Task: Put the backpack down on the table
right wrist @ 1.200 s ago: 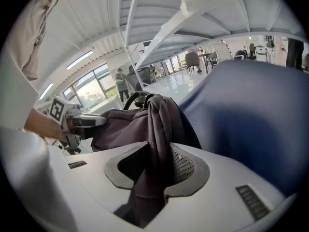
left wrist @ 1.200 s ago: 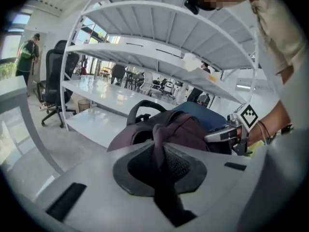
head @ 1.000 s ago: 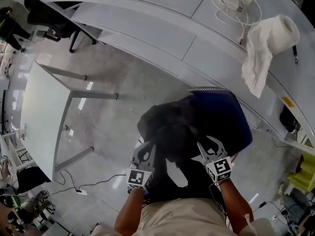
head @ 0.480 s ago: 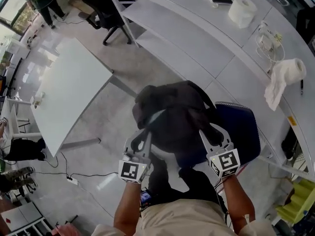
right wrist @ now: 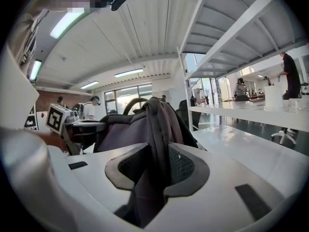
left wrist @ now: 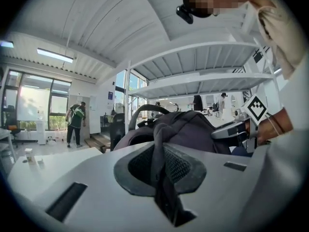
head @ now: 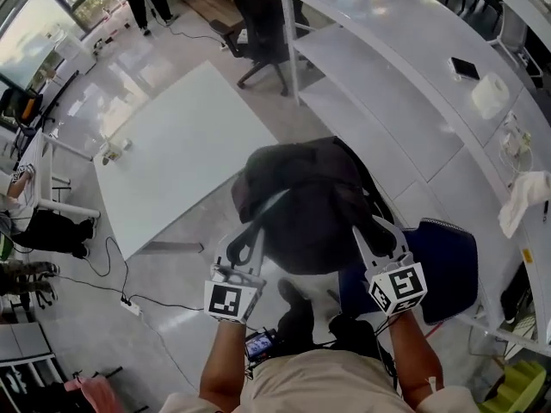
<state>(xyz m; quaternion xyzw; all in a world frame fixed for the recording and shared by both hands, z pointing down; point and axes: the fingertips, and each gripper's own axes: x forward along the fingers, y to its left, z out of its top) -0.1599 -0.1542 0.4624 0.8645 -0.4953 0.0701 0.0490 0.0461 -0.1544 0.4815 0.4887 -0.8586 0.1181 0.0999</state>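
Observation:
A dark grey backpack point(head: 301, 198) hangs in the air between both grippers, above the floor and the blue chair. My left gripper point(head: 250, 246) is shut on its left shoulder strap point(left wrist: 159, 158), which runs down between the pads. My right gripper point(head: 372, 239) is shut on the other strap point(right wrist: 157, 144), a thicker fold of webbing. The backpack's body point(left wrist: 193, 132) and top handle show ahead in both gripper views. A white table point(head: 181, 153) stands to the left, beyond the pack.
White desks with a shelf frame point(head: 379, 84) run along the right, bearing a paper roll point(head: 491, 93) and a cloth. A blue chair point(head: 439, 261) sits under my right hand. A black office chair point(head: 258, 15) and people stand at the far end. Cables lie on the floor at left.
Both grippers have lifted the backpack off the blue chair and carried it up and away from it, toward the white table. The grips on the straps have held.

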